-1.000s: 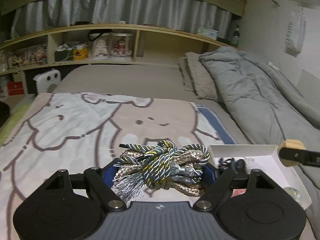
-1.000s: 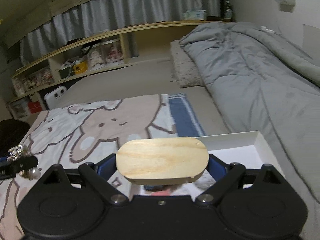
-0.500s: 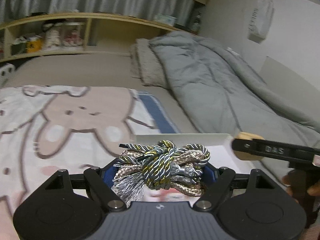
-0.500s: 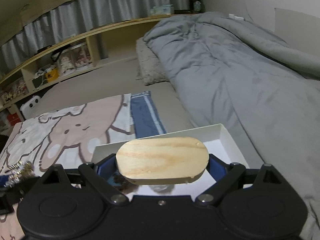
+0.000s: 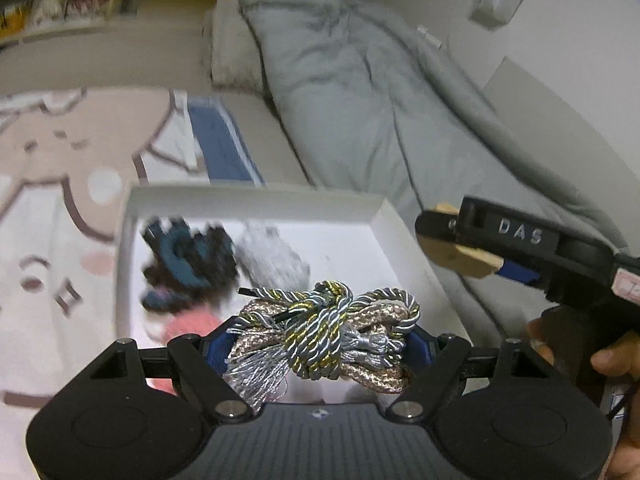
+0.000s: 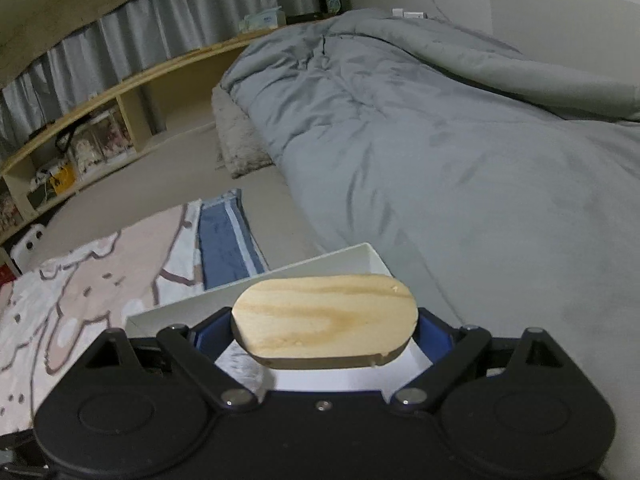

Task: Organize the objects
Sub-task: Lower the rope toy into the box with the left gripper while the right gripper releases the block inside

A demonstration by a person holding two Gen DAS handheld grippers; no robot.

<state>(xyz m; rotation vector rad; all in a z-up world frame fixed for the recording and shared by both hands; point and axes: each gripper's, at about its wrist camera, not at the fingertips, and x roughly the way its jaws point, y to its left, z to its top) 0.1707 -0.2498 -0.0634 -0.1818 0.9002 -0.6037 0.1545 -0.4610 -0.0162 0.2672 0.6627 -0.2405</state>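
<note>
My left gripper [image 5: 320, 340] is shut on a knotted bundle of silver, gold and grey cord [image 5: 324, 332] with a tassel, held above the near part of a white tray [image 5: 124, 240] on the bed. My right gripper [image 6: 324, 320] is shut on an oval wooden block [image 6: 324, 316], its blue pads pressing both ends. In the left wrist view the right gripper [image 5: 452, 240] and the wooden block [image 5: 460, 254] hang just right of the tray's right wall. The tray's far wall [image 6: 224, 294] shows behind the block in the right wrist view.
The tray holds a dark blue and black object [image 5: 188, 256], a grey item [image 5: 272, 256] and something pink [image 5: 192, 326], all blurred. A cartoon-print blanket [image 5: 60, 184] lies left, a grey duvet [image 6: 440, 140] right. Shelves [image 6: 80, 140] run along the back. A hand [image 5: 608, 360] grips the right tool.
Both grippers have swung right and dipped toward the white tray, which now sits right under the cord bundle. The right gripper with the block has come close beside the tray's right wall.
</note>
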